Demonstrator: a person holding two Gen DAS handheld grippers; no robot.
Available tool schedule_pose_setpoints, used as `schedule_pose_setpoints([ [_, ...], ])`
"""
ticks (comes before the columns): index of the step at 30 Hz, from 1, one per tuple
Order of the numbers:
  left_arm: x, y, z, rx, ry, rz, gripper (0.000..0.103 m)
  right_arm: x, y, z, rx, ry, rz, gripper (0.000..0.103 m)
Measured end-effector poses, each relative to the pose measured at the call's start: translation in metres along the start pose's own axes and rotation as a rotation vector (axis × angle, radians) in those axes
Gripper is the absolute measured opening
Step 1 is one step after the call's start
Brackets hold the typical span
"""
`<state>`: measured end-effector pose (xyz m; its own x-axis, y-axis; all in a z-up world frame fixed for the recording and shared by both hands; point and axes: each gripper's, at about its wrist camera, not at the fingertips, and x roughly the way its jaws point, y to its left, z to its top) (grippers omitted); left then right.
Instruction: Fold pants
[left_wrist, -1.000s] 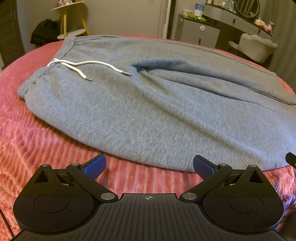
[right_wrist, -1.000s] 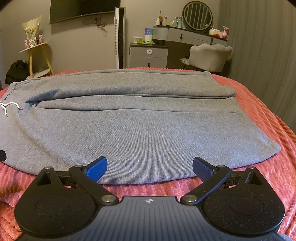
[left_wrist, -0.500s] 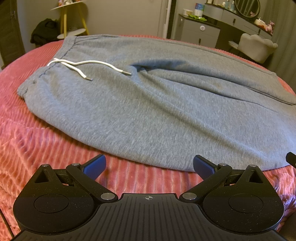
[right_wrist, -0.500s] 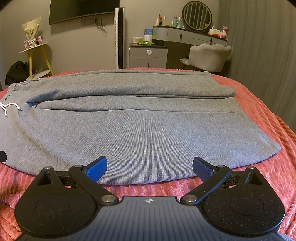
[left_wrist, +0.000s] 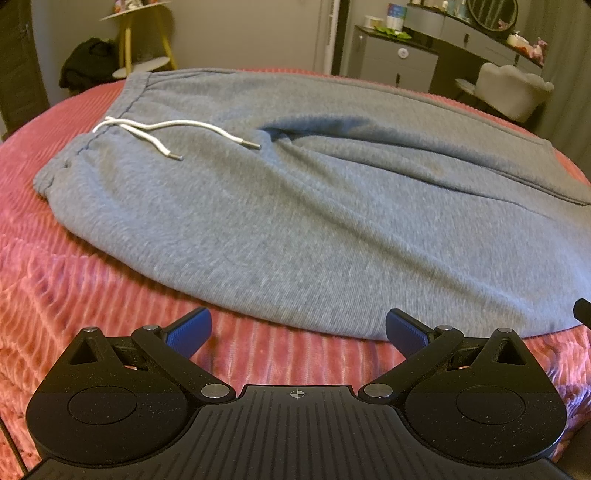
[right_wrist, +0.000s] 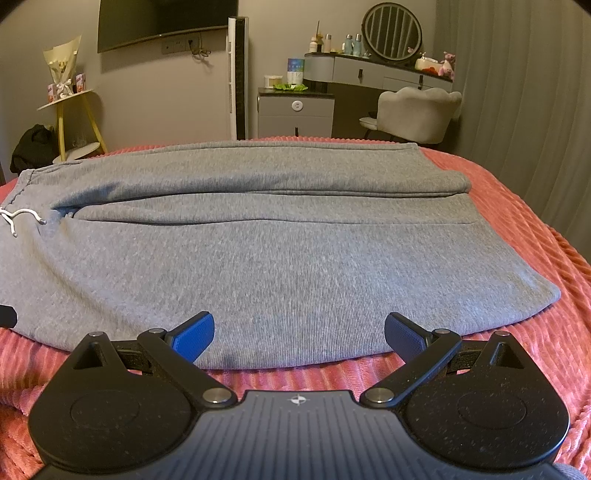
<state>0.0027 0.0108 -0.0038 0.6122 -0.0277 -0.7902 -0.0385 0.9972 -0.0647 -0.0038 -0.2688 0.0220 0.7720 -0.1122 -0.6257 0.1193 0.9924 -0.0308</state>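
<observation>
Grey sweatpants (left_wrist: 314, 206) lie flat across a pink ribbed bedspread (left_wrist: 74, 295), waistband at the left, with a white drawstring (left_wrist: 162, 129) on top. The pants also show in the right wrist view (right_wrist: 288, 258), legs side by side, hems at the right. My left gripper (left_wrist: 297, 326) is open and empty, just short of the near edge of the pants by the hip. My right gripper (right_wrist: 297, 330) is open and empty, its fingertips over the near edge of the front leg.
Beyond the bed stand a yellow-legged side table (right_wrist: 70, 110), a grey cabinet (right_wrist: 295, 114), a dressing table with a round mirror (right_wrist: 391, 35) and a pale chair (right_wrist: 417, 110). A grey curtain (right_wrist: 524, 110) hangs at the right.
</observation>
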Motion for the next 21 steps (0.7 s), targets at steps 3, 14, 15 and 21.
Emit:
schedule_pose_setpoints([
  [3, 0.0, -0.001, 0.0, 0.005, 0.001, 0.003, 0.103, -0.001, 0.001, 0.0, 0.002, 0.0, 0.005, 0.099],
  [14, 0.007, -0.003, 0.008, 0.0, 0.027, 0.033, 0.103, 0.025, -0.011, 0.016, 0.055, 0.065, 0.046, 0.099],
  [15, 0.007, -0.003, 0.01, -0.002, 0.02, 0.039, 0.103, 0.032, -0.013, 0.019, 0.06, 0.087, 0.048, 0.099],
  [21, 0.006, 0.011, 0.044, -0.173, -0.112, 0.071, 0.103, 0.085, -0.035, 0.023, 0.18, 0.234, 0.11, 0.099],
])
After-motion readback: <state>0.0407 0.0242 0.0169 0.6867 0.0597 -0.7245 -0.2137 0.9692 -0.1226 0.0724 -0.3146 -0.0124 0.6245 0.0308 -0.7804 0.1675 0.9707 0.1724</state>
